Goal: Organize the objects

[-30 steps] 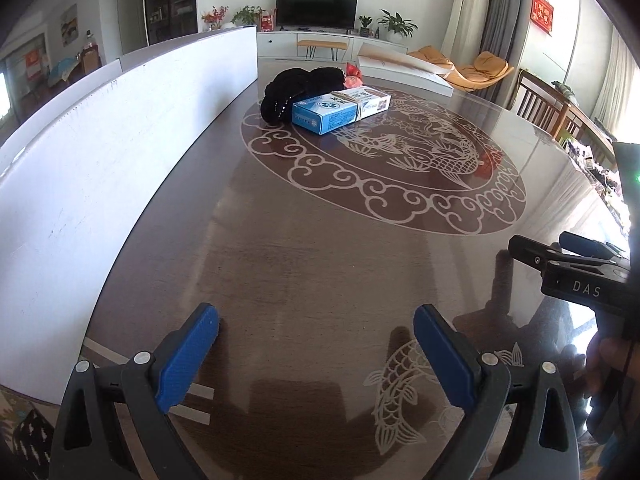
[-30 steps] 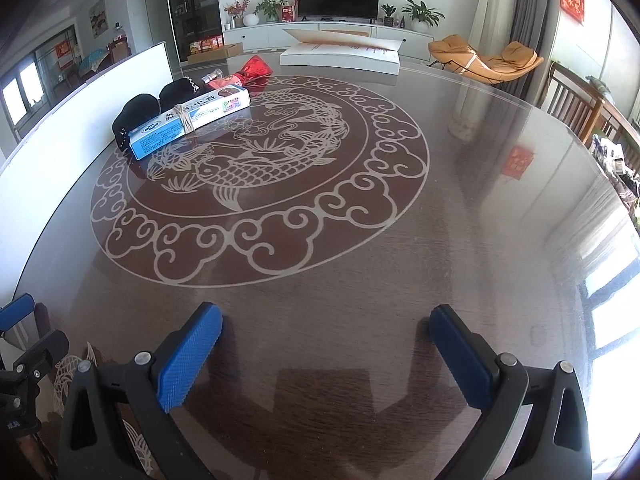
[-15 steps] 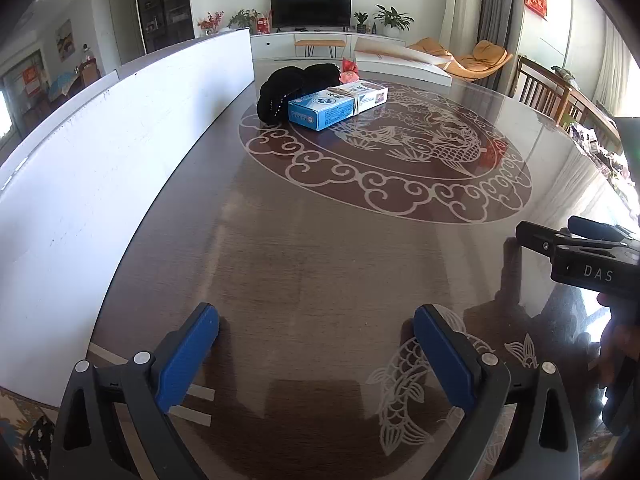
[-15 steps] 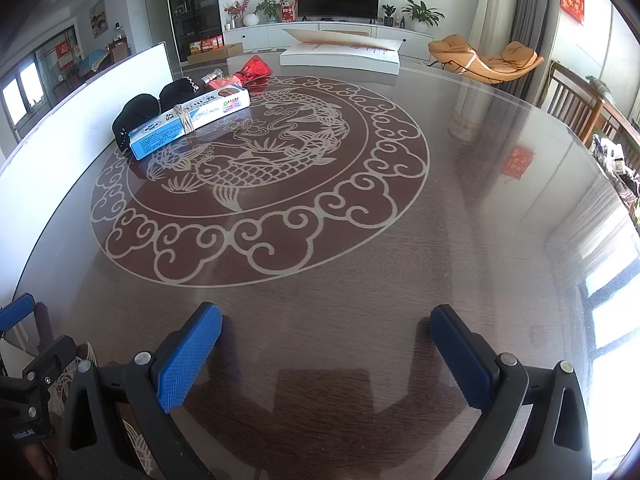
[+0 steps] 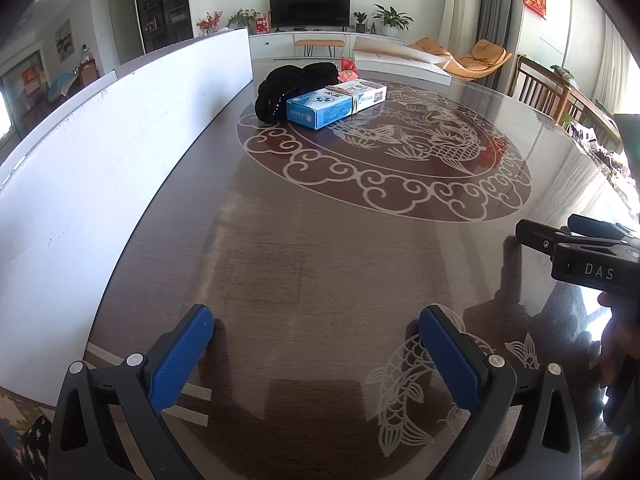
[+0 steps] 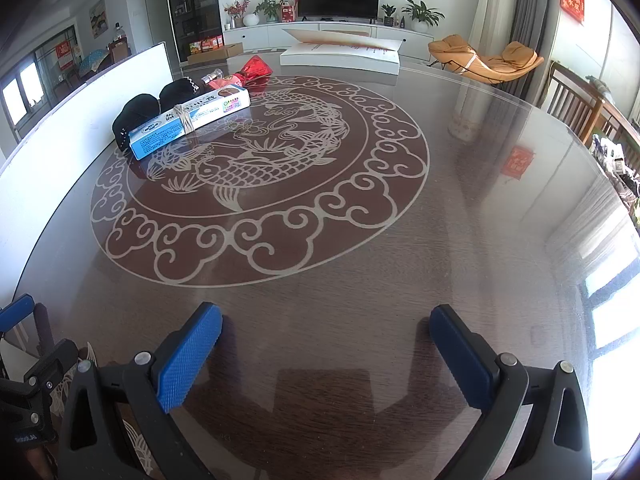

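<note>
Table (image 6: 400,280): blue box (image 6: 192,120) beside black cloth (image 5: 292,84).

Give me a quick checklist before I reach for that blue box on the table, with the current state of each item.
1. Left claw open and empty: ok.
2. Right claw open and empty: ok.
3. Blue box in view on the table: ok, it lies far across the table from both claws.
4. Path over the table to the box free of things: ok.
5. Box free of neighbours: not ok, black cloth sits right behind it and a red packet lies near its far end.
6. String tied round the box tight enough for lifting: cannot tell.
</note>
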Motion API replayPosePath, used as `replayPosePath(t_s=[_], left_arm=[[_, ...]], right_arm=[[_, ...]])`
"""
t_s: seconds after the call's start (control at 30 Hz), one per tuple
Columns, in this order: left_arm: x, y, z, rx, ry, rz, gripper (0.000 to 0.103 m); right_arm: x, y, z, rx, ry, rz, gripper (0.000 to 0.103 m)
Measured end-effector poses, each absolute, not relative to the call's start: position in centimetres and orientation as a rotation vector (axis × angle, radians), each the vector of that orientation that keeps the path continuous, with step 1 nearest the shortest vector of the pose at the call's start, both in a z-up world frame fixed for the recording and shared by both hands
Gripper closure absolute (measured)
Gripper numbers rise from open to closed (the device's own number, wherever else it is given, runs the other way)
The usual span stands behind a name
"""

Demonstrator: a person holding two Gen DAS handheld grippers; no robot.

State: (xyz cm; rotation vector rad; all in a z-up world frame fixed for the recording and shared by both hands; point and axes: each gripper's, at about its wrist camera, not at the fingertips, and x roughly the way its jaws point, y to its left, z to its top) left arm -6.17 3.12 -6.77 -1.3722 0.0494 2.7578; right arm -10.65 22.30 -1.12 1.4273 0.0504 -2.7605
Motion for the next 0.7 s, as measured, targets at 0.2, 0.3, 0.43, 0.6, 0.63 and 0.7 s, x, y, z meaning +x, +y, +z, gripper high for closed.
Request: replayPosePath(t_s=[0.2, 0.3, 0.43, 0.6, 0.63, 0.7], left_arm=[[-6.11, 3.13, -6.80, -1.370, 0.051, 2.759, 0.000], [-6.11, 3.13, -6.80, -1.369, 0.051, 2.759, 0.000], [-6.11, 3.14, -6.80, -1.369, 0.050, 2.759, 0.000], [-6.05, 3.10, -6.72, -1.365, 0.053, 2.757, 0.000], [-6.04, 3.11, -6.72, -1.364, 0.053, 2.757, 0.000], [-6.03, 3.11, -6.72, -1.364, 0.053, 2.757, 0.000]], right_arm=[[-10.66, 22.30, -1.13, 1.427, 0.050, -2.761, 0.000], [-10.66, 22.29, -1.13, 1.427, 0.050, -2.761, 0.000], [-10.66, 22.30, -1.13, 1.427, 0.050, -2.761, 0.000], [-10.66, 22.30, -1.13, 1.427, 0.050, -2.761, 0.000], [-10.66, 22.30, -1.13, 1.427, 0.050, -2.761, 0.000], [-10.66, 22.30, -1.14, 1.427, 0.050, -2.761, 0.000]])
